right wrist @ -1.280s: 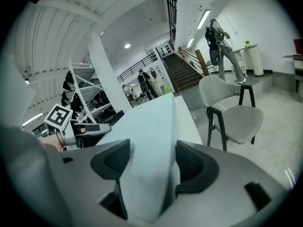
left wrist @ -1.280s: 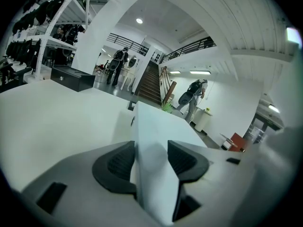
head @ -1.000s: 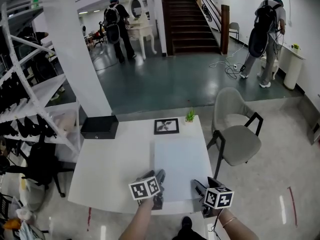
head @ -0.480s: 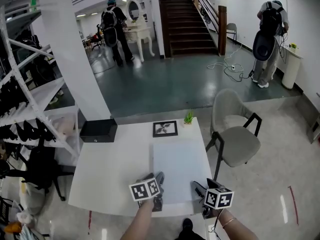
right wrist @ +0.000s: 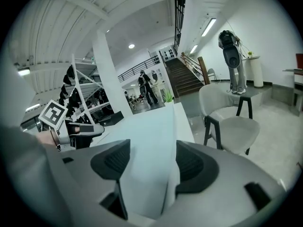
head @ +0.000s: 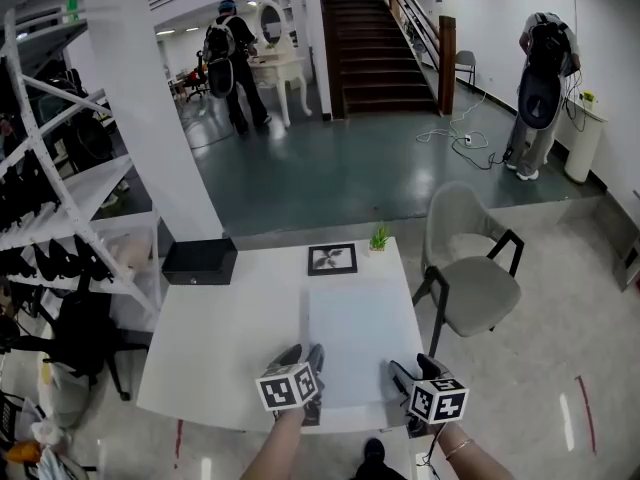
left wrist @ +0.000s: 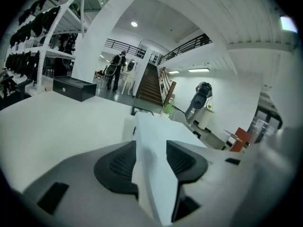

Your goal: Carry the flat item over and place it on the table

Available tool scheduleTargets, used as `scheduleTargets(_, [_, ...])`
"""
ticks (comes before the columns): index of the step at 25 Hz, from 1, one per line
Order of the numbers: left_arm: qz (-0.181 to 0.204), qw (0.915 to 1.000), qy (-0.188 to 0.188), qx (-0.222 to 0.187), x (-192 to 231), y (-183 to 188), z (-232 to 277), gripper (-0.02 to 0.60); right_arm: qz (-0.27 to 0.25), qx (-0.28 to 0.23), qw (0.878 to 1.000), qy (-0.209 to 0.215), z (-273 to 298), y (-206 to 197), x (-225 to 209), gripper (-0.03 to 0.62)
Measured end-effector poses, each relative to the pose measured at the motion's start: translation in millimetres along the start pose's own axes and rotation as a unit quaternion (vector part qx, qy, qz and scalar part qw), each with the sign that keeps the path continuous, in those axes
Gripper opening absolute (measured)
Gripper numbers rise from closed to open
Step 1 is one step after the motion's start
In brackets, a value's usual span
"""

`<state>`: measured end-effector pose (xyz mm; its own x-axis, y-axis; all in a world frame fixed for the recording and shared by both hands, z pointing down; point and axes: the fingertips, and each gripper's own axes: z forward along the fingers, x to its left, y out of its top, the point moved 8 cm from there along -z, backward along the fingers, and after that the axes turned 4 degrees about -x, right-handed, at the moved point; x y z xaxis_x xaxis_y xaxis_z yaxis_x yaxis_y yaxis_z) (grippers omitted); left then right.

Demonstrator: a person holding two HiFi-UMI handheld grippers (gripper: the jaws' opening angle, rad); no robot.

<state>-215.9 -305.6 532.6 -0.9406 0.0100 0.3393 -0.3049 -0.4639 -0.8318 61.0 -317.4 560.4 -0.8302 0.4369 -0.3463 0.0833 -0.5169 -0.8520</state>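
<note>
A flat pale board (head: pixel 360 338) lies on the white table (head: pixel 220 338), its near edge at the table's front. My left gripper (head: pixel 305 356) is at the board's near left corner. In the left gripper view the board (left wrist: pixel 151 136) runs between the two dark pads (left wrist: pixel 118 162); the jaws are closing round it and I see no firm press. My right gripper (head: pixel 410 370) is at the near right corner. In the right gripper view the board (right wrist: pixel 147 141) fills the gap and both pads (right wrist: pixel 191 164) lie against it.
At the table's far side stand a black box (head: pixel 200 260), a framed picture (head: pixel 332 258) and a small green plant (head: pixel 380 236). A grey chair (head: pixel 470 278) stands right of the table, white shelving (head: pixel 60 218) at the left. Two people stand far back.
Both grippers have stayed at the board's near corners. The head view has shifted slightly and the person at the far right has moved a little.
</note>
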Motion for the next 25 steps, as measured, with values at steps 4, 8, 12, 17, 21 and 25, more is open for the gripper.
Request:
scheduleTargets(4, [0.023,0.9996,-0.007,-0.018,-2,5,-14,0.174,-0.016,-0.028,0.999,-0.003,-12,11,7,0.287])
scheduleTargets(8, [0.042,0.9985,-0.009,-0.036,-5,7,-31,0.134,-0.026,-0.052,0.998,-0.006,-26,21,15,0.263])
scheduleTargets(12, [0.043,0.9974,-0.022,-0.054,-10,12,-48,0.115,-0.03,-0.071,0.997,0.007,-39,31,23,0.231])
scheduleTargets(17, [0.059,0.9954,-0.024,-0.072,-12,15,-69,0.078,-0.028,-0.091,0.995,0.018,-53,37,36,0.188])
scheduleTargets(21, [0.073,0.9939,-0.022,-0.08,-15,12,-84,0.058,-0.033,-0.099,0.994,0.022,-66,37,42,0.144])
scheduleTargets(25, [0.08,0.9929,-0.021,-0.086,-16,7,-99,0.048,-0.039,-0.098,0.994,0.017,-73,34,43,0.101])
